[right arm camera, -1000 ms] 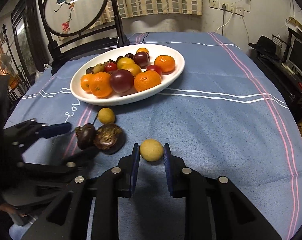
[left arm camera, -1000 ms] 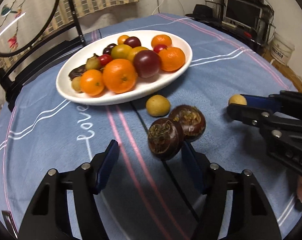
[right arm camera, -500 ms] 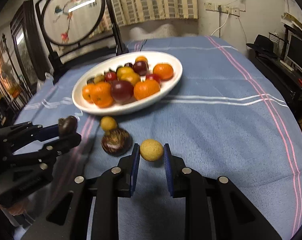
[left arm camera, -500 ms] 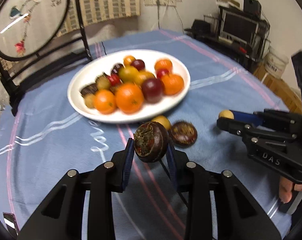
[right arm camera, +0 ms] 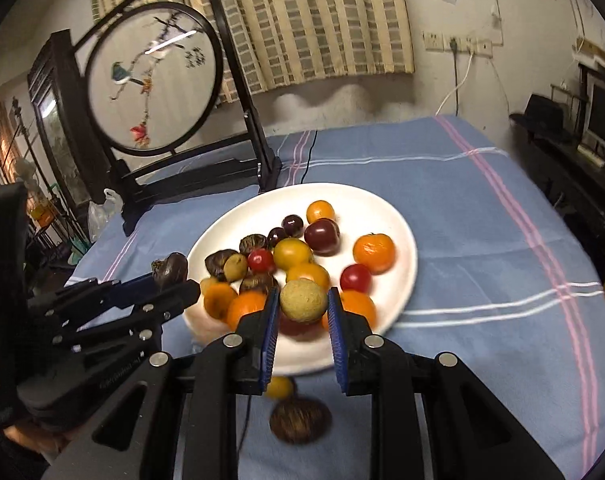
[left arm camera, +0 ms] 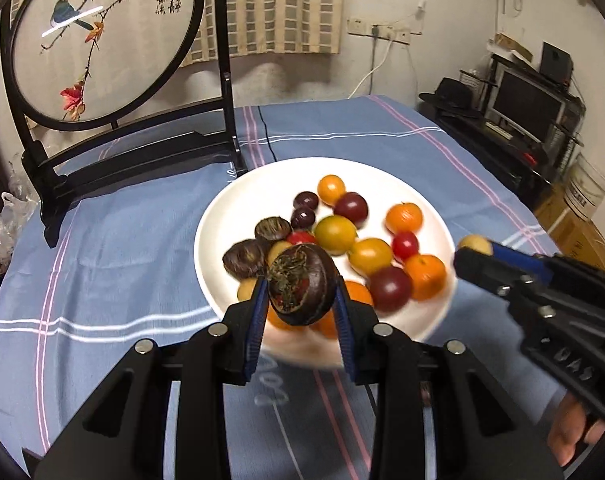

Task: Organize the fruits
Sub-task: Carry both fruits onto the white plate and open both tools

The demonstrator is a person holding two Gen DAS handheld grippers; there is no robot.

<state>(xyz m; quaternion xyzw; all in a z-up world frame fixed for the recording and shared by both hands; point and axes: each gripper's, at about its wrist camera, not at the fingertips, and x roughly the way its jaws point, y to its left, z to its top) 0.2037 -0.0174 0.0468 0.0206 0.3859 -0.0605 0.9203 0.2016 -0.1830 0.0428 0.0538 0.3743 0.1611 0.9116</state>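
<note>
The left gripper [left arm camera: 300,300] is clamped on a dark brown water chestnut [left arm camera: 301,285], its jaws having just closed around it, and holds it above the near rim of the white plate [left arm camera: 230,216]. The right gripper [right arm camera: 303,314] is closed on a small tan round fruit [right arm camera: 303,301], also over the plate's near edge. The plate, heaped with oranges, plums and tomatoes, sits on the blue tablecloth [right arm camera: 462,220]. Just short of the plate, another water chestnut [right arm camera: 300,420] and a small yellow fruit [right arm camera: 279,387] lie on the cloth.

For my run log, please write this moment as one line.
left gripper: shut on dark fruit | right gripper: shut on yellow fruit | both above plate
</note>
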